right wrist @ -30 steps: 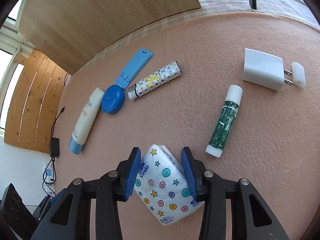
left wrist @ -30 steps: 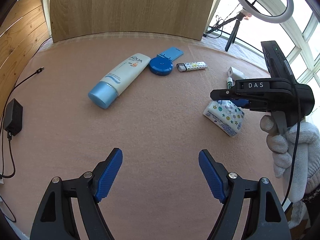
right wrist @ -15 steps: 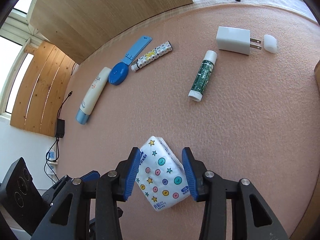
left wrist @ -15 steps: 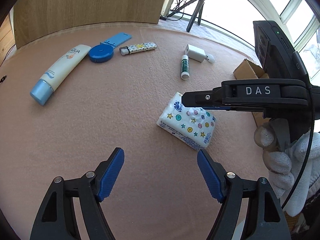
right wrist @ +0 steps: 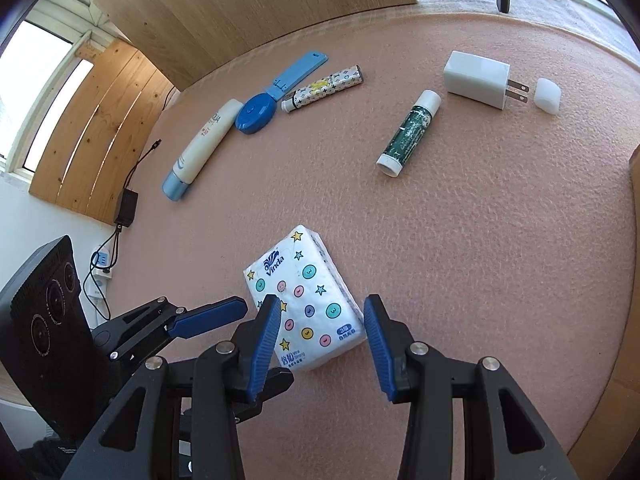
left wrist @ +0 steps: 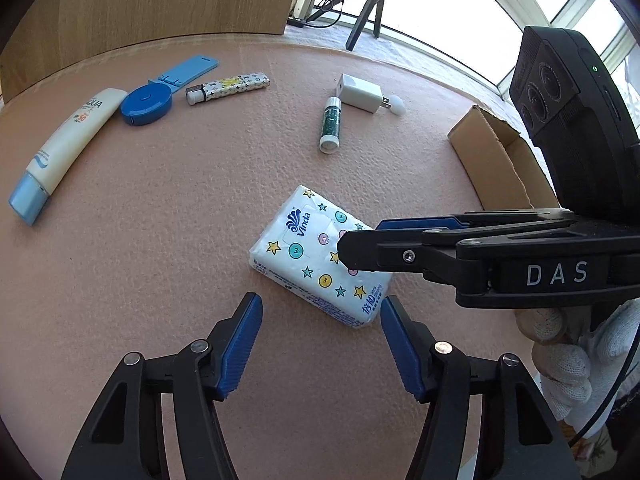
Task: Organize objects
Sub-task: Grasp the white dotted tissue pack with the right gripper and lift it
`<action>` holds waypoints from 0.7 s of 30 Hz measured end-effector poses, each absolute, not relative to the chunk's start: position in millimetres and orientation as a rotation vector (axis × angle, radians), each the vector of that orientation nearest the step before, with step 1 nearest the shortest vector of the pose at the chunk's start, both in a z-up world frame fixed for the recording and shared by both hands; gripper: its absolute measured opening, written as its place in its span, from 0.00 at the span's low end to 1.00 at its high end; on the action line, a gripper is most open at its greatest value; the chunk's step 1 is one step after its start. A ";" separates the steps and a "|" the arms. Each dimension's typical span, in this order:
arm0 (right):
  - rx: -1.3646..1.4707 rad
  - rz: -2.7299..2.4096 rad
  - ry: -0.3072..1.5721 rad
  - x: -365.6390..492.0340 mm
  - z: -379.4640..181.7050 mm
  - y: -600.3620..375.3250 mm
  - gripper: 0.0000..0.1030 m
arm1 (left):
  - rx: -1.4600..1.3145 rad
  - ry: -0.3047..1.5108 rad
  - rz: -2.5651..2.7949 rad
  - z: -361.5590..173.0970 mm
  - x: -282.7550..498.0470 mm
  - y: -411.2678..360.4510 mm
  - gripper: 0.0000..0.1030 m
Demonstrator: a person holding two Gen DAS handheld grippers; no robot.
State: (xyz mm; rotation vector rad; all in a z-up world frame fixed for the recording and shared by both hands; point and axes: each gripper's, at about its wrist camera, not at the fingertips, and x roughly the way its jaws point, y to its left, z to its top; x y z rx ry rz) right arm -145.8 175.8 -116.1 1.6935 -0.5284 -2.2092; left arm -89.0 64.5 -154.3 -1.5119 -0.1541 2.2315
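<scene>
A white tissue pack (right wrist: 308, 292) printed with stars and dots sits between the blue pads of my right gripper (right wrist: 320, 300), which is shut on its near end just over the pink mat. In the left wrist view the right gripper (left wrist: 360, 236) reaches in from the right across the same tissue pack (left wrist: 304, 252). My left gripper (left wrist: 320, 304) faces the pack's near long edge. Its jaws are closing, and the pack's near corner lies close to the right pad without being pressed. One of the left gripper's fingers (right wrist: 208, 316) shows beside the right gripper.
At the back of the mat lie a sunscreen tube (left wrist: 68, 136), a blue round case (left wrist: 146, 103), a blue stand (left wrist: 188, 70) and a patterned lighter (left wrist: 228, 87). A green stick (left wrist: 331, 126), a white charger (left wrist: 360, 92) and an open cardboard box (left wrist: 492, 160) lie farther right.
The right gripper carried the tissue pack away from the row of items toward the near side. The left gripper swung right to face the pack, and its jaws narrowed.
</scene>
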 end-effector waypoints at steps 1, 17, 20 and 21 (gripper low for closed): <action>1.697 -2.200 -0.522 -146.9 -117.7 174.3 0.38 | -1.513 -0.161 2.229 -154.9 -90.4 64.4 0.60; 1.663 -2.249 -0.512 -130.2 -111.2 177.7 0.28 | -1.448 -0.106 2.205 -144.3 -91.8 79.0 0.37; 1.641 -2.280 -0.546 -123.2 -102.3 187.3 0.28 | -1.412 -0.075 2.204 -132.9 -88.5 88.4 0.37; 1.632 -2.291 -0.561 -120.1 -98.7 191.5 0.28 | -1.398 -0.061 2.202 -128.1 -88.5 94.7 0.37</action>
